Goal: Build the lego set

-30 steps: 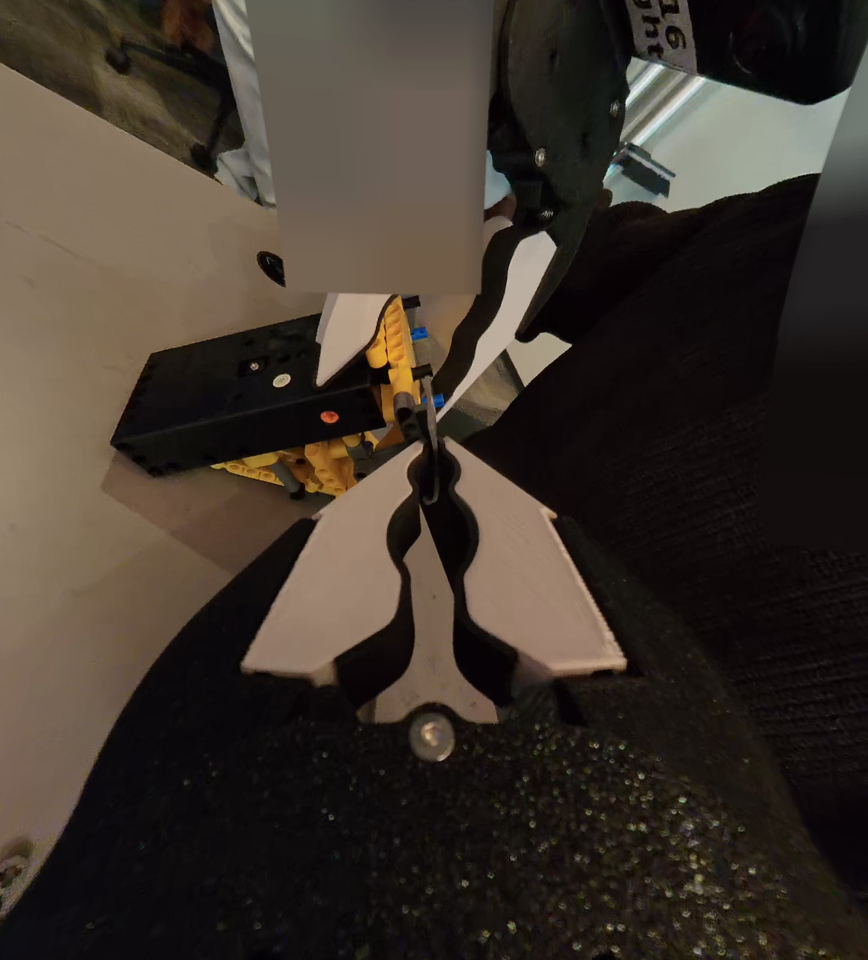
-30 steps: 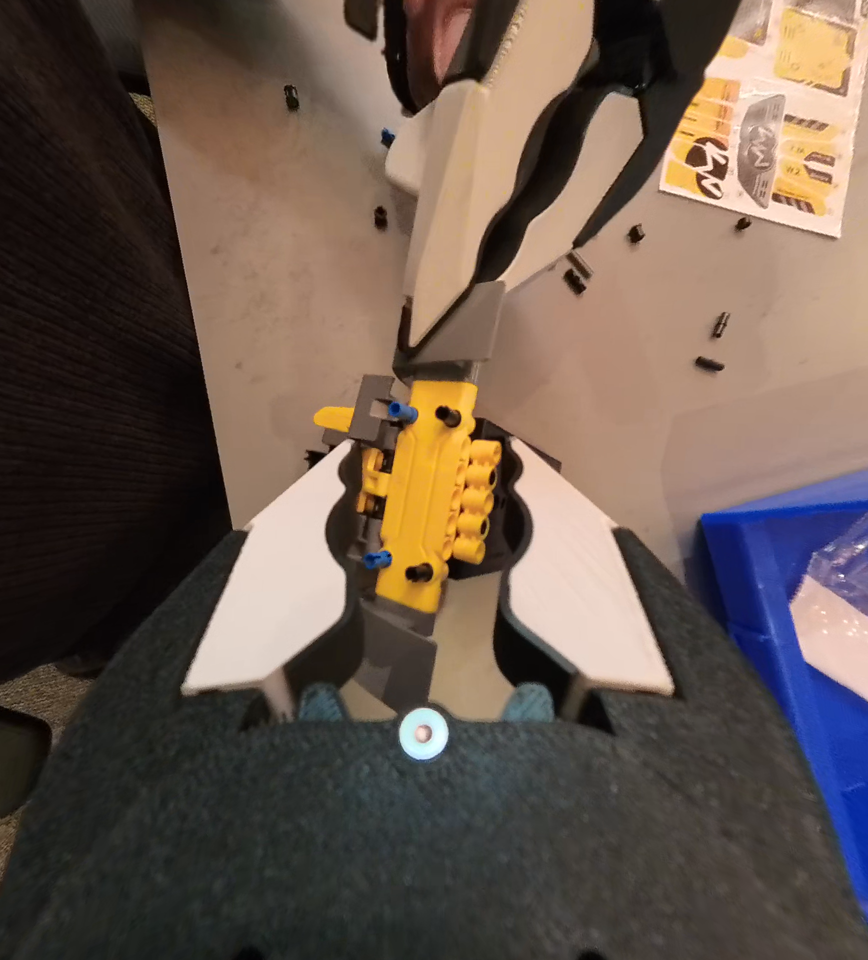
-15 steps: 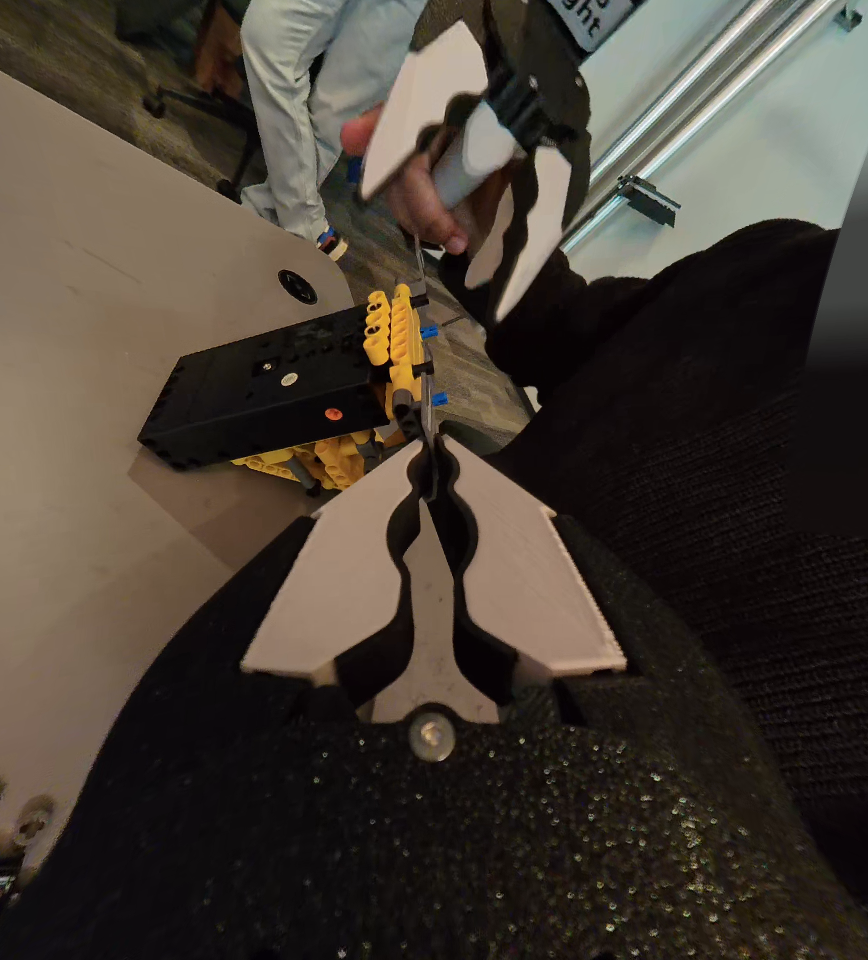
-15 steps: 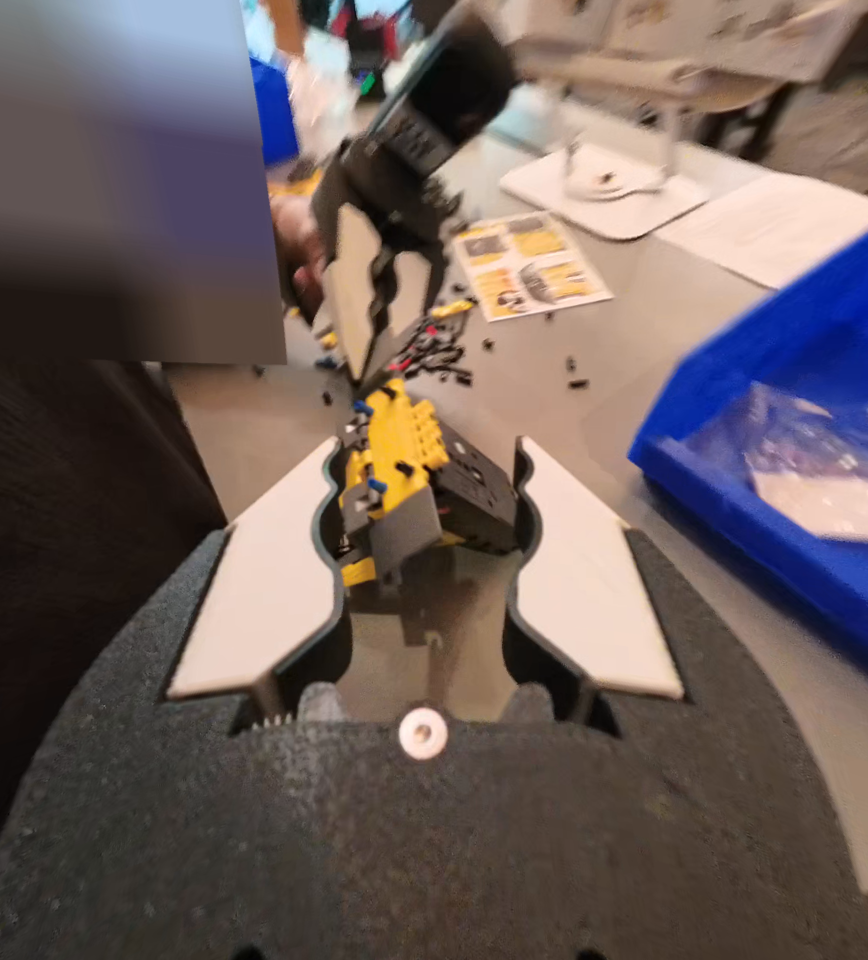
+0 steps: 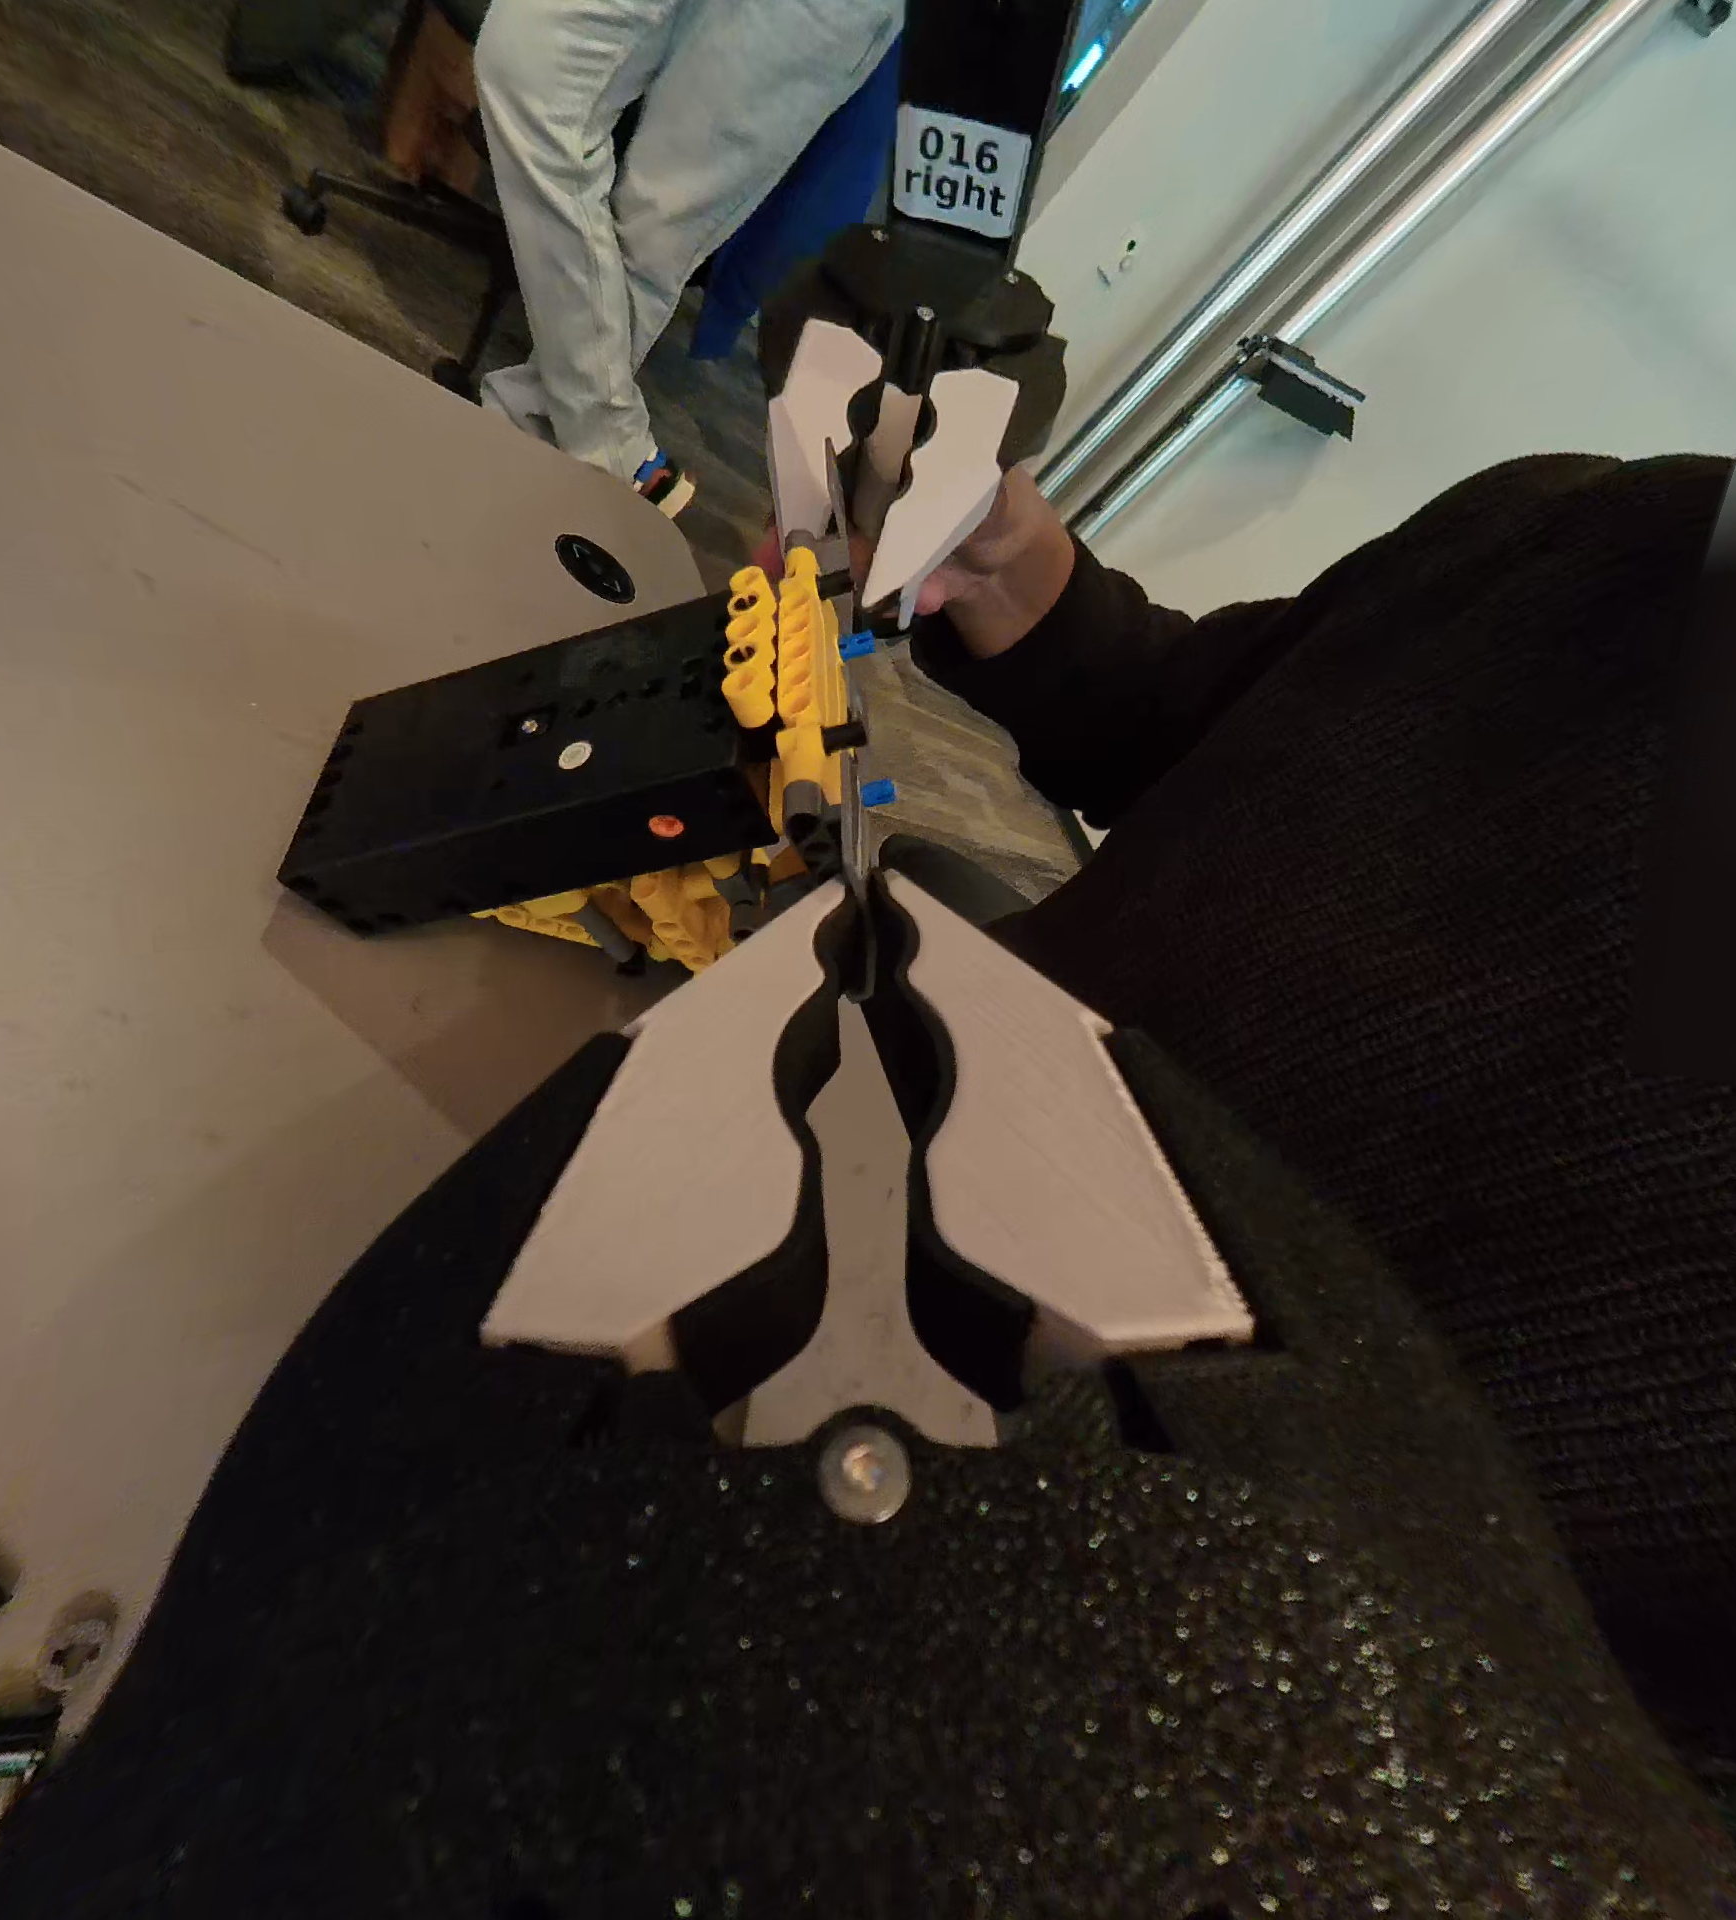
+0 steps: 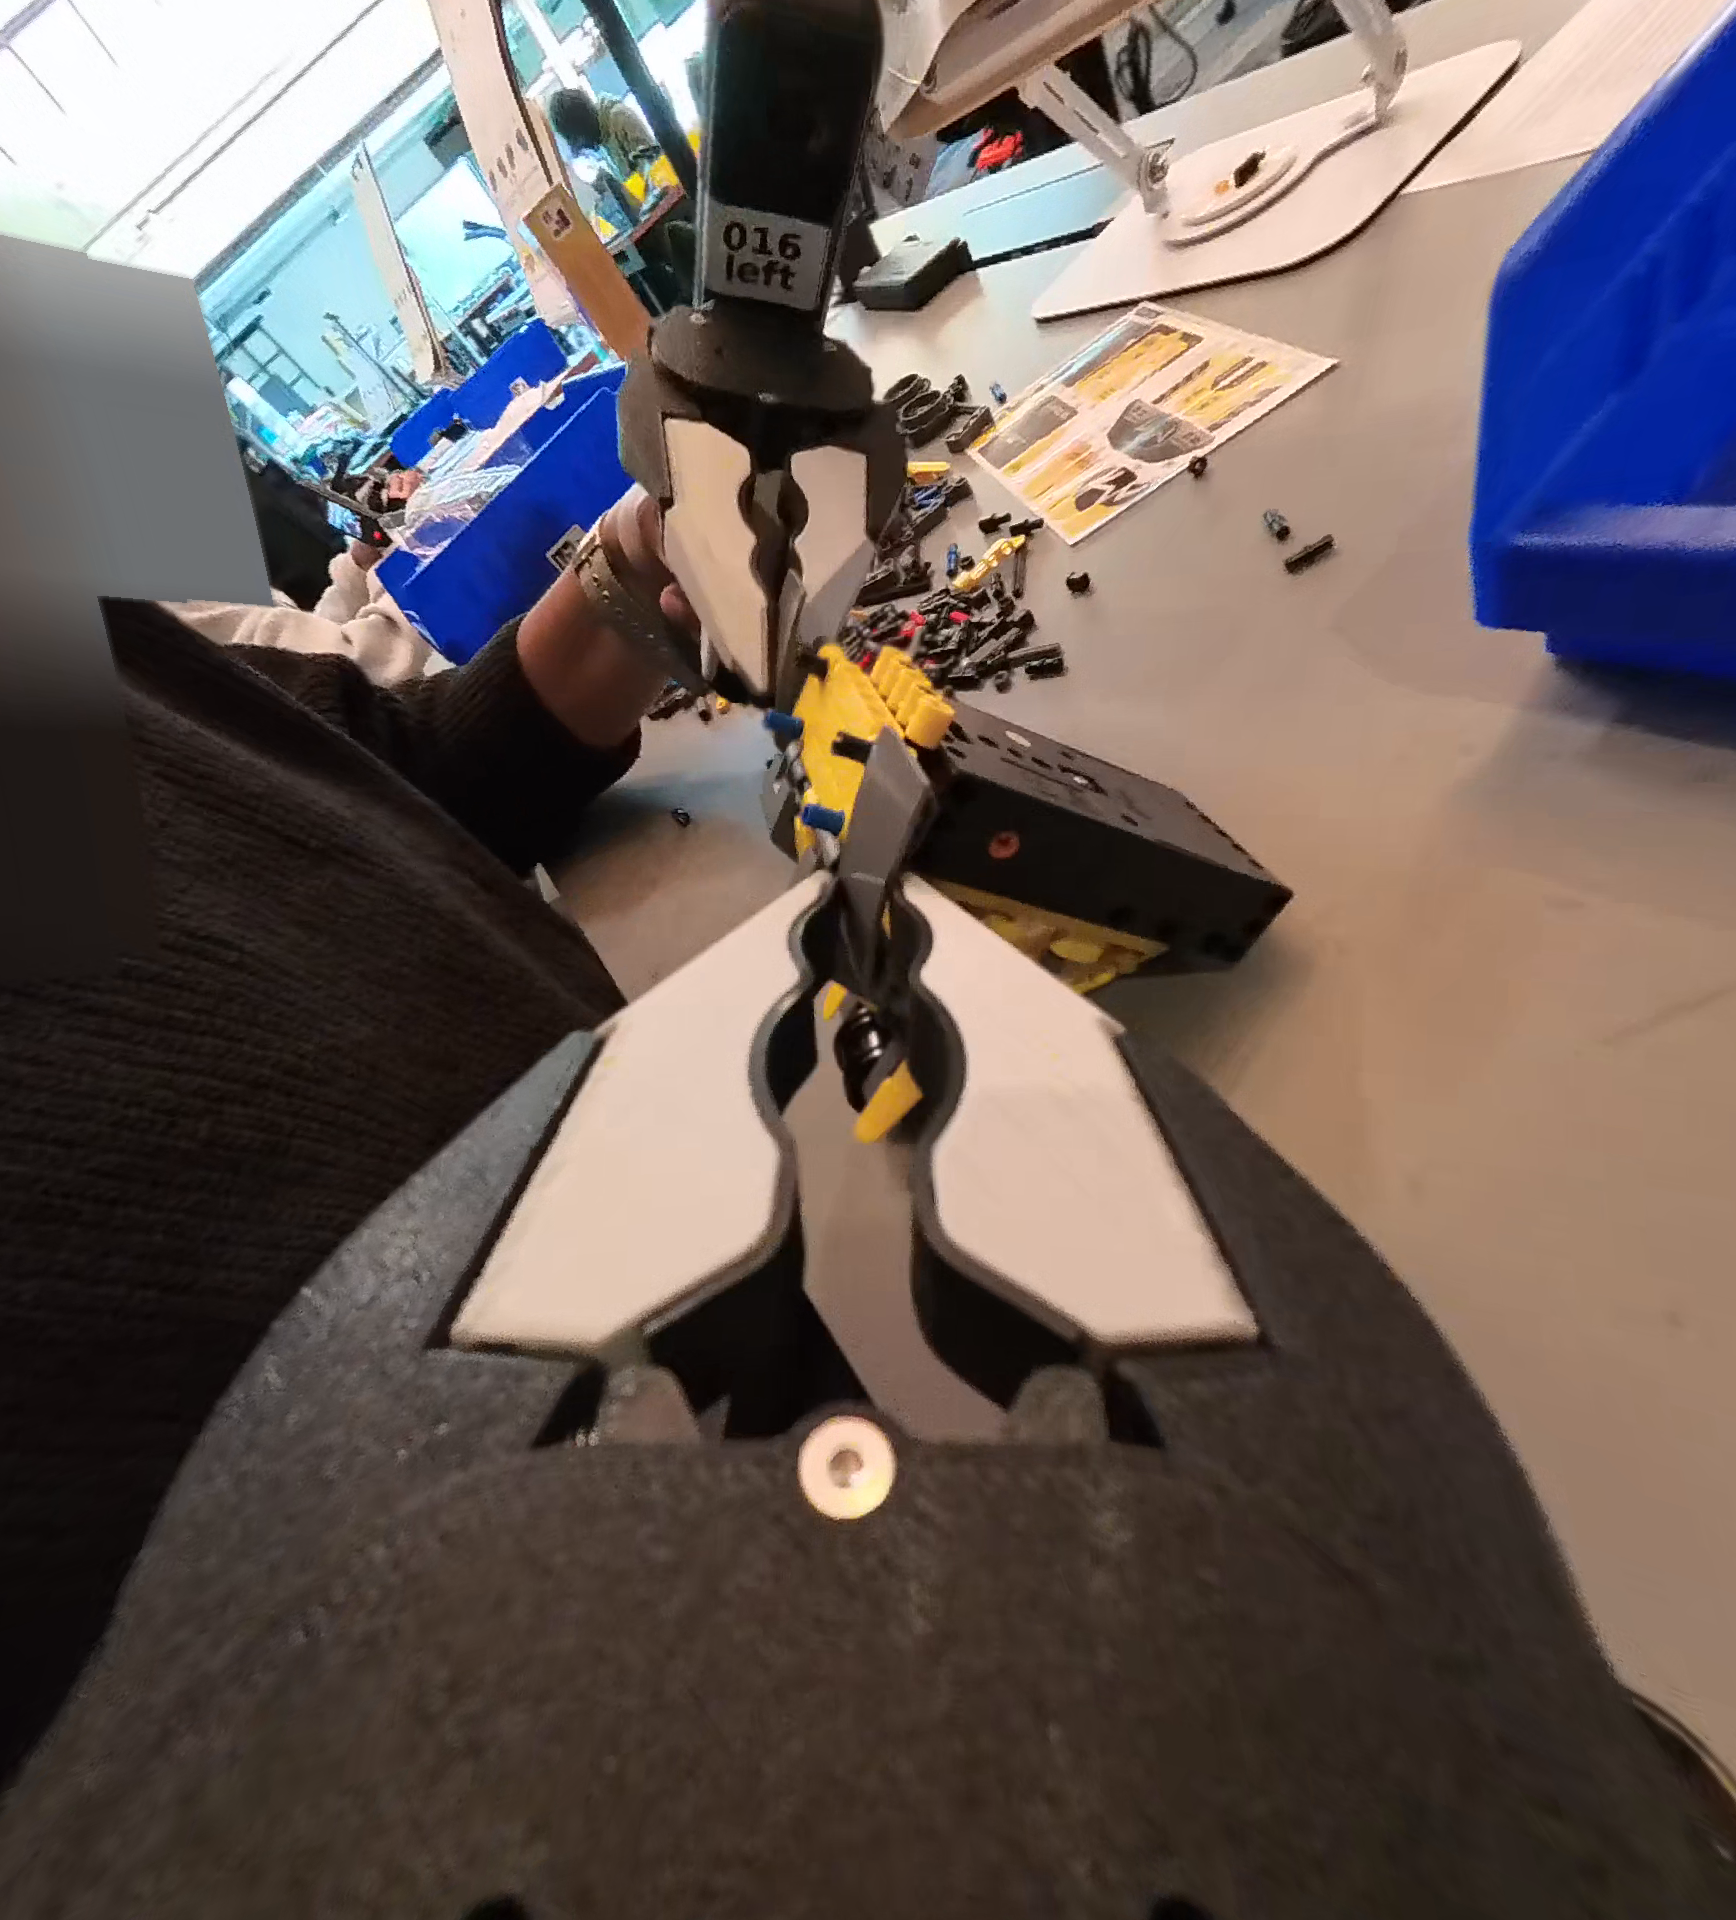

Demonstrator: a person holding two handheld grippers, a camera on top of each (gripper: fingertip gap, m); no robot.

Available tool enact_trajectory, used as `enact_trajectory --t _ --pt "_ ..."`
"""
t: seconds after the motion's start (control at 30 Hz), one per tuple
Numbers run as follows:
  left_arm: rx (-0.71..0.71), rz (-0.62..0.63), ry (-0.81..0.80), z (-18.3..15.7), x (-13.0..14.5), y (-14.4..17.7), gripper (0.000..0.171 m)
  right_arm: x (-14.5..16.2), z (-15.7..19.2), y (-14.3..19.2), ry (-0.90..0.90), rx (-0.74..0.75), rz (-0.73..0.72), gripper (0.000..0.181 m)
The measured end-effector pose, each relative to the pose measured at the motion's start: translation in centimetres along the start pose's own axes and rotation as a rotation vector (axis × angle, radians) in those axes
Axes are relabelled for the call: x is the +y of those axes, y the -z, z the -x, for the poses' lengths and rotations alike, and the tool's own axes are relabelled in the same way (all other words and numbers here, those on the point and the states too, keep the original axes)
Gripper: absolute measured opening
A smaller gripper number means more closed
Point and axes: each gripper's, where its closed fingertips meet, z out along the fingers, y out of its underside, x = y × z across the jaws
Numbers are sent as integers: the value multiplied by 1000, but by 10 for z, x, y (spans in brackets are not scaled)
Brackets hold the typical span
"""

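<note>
A brick model lies at the table's near edge: a long black box (image 5: 531, 769) (image 6: 1082, 831) with yellow beams (image 5: 791, 665) (image 6: 843, 717) and a thin grey panel (image 5: 851, 790) (image 6: 890, 810) on its end. My left gripper (image 5: 862, 914) is shut on one end of the grey panel. My right gripper (image 6: 859, 904) is shut on the panel's other end, with a small yellow piece (image 6: 885, 1107) between its fingers. Each gripper shows in the other's view, the right (image 5: 859, 582) and the left (image 6: 776, 665), facing each other across the model.
Several loose small black and yellow parts (image 6: 968, 623) and an instruction sheet (image 6: 1144, 416) lie behind the model. A blue bin (image 6: 1674, 364) stands right, a white stand base (image 6: 1259, 197) farther back. The table (image 5: 116, 520) ends near a black sleeve (image 5: 1363, 935). A person stands beyond (image 5: 635, 208). There is about 9 cm between the tips of the two grippers.
My right gripper was open around the yellow beams, drew back and swung round, and is now shut on the grey panel's end. My left gripper stayed shut on the panel.
</note>
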Motion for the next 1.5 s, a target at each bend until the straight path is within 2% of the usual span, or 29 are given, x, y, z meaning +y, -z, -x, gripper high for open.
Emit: enact_trajectory --t 0.33,0.47,0.57,0.6,0.67,0.73,0.87,1.03,1.1,1.2,1.27,1.4,1.5 --pt "11 -19 -2 2 -1 0 0 -1 -3 -1 -75 -15 -15 6" --pt "-60 -116 1 13 -17 8 0 -1 -11 -5 -104 20 -75 7" --pt "-84 -125 0 15 -18 12 1 -4 -14 -8 -94 55 -130 8" --pt "-93 -126 0 15 -18 12 1 -4 -15 -8 -80 69 -139 10" --pt "-121 -125 4 17 -18 13 5 0 -16 -8 -70 85 -117 30" --pt "-192 -110 -10 23 -14 16 16 1 -13 -3 -55 92 -112 33" --pt "-287 -119 -27 27 -7 29 18 -10 -15 18 5 159 -179 37" --pt "-341 -218 -45 23 -9 45 19 -36 -29 40 188 328 -340 37" --pt "-396 -251 -60 25 -11 52 20 -46 -39 42 277 385 -412 37" --pt "-511 -294 -91 31 -12 60 20 -47 -72 47 380 487 -478 37" --pt "-587 -325 -97 34 -14 63 20 -47 -90 54 353 514 -531 37" --pt "-709 -369 -145 39 -11 67 20 -52 -90 59 290 432 -597 33" --pt "-886 -282 -182 51 -1 77 20 -53 -92 62 282 451 -612 33"
